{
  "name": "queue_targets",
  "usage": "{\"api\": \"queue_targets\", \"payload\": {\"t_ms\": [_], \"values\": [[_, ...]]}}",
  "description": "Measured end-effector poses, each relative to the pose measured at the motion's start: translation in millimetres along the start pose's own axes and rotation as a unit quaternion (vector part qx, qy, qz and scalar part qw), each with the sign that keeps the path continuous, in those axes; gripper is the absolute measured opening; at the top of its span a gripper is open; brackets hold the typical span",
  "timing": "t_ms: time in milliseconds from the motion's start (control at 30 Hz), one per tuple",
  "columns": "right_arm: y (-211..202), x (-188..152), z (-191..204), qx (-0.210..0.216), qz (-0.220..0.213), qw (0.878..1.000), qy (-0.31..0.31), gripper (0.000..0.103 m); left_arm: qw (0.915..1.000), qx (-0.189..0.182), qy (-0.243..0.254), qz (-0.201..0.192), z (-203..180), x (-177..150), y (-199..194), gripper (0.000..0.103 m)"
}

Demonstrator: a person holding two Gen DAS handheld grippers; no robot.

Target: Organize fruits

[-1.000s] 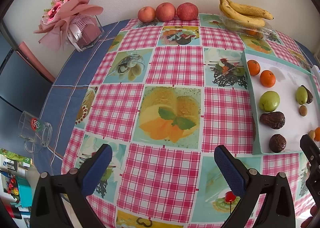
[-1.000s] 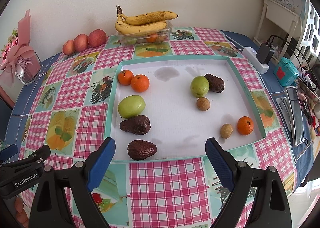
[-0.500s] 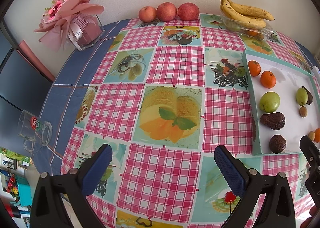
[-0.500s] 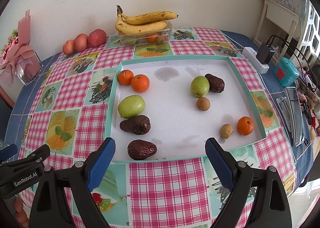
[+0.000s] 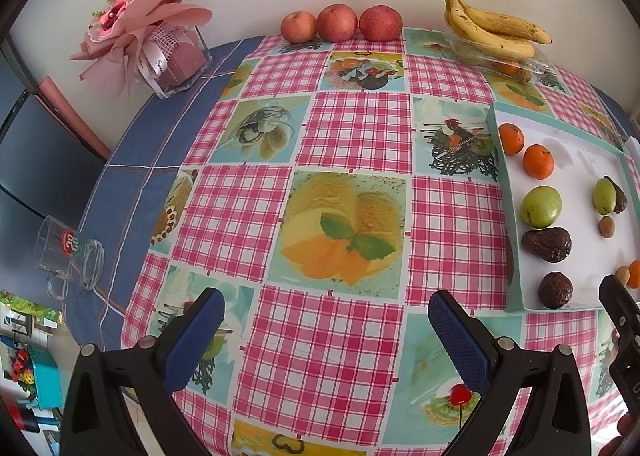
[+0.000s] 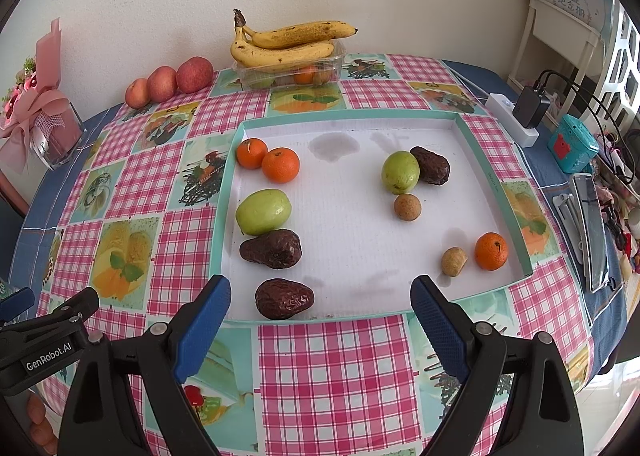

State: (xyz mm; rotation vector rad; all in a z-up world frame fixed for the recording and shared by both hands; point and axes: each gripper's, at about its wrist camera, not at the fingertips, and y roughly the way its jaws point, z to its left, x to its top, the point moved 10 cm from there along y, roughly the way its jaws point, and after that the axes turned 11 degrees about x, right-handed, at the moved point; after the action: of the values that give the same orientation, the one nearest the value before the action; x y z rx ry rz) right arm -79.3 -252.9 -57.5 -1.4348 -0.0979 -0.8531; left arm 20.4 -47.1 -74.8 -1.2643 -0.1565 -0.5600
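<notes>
Both claws released above the surface, fruit waiting in the tray

Right claw (image 6: 320,308) and left claw (image 5: 326,316) gaped empty; the wrinkled dark fruit (image 6: 284,299) at the tray (image 6: 516,192)'s near edge looked soft, best pinched gently across its middle

Bright, even daylight; soft shadows beside fruit in the tray (image 6: 492,180); sharp focus; fisheye bending and dark vignette at edges.

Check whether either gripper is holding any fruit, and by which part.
Nothing is held. The left gripper and right gripper are both open, with nothing between them.
</notes>
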Motion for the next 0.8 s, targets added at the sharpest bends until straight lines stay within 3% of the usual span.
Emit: {"api": "queue_targets", "payload": {"t_ms": [800], "values": [[0.7,-0.3,0.8,0.001,0.003,1.000,-0.003,0.092,0.9999,0.004,-0.011,0.001,6.7,-0.9,1.1,0.103]]}}
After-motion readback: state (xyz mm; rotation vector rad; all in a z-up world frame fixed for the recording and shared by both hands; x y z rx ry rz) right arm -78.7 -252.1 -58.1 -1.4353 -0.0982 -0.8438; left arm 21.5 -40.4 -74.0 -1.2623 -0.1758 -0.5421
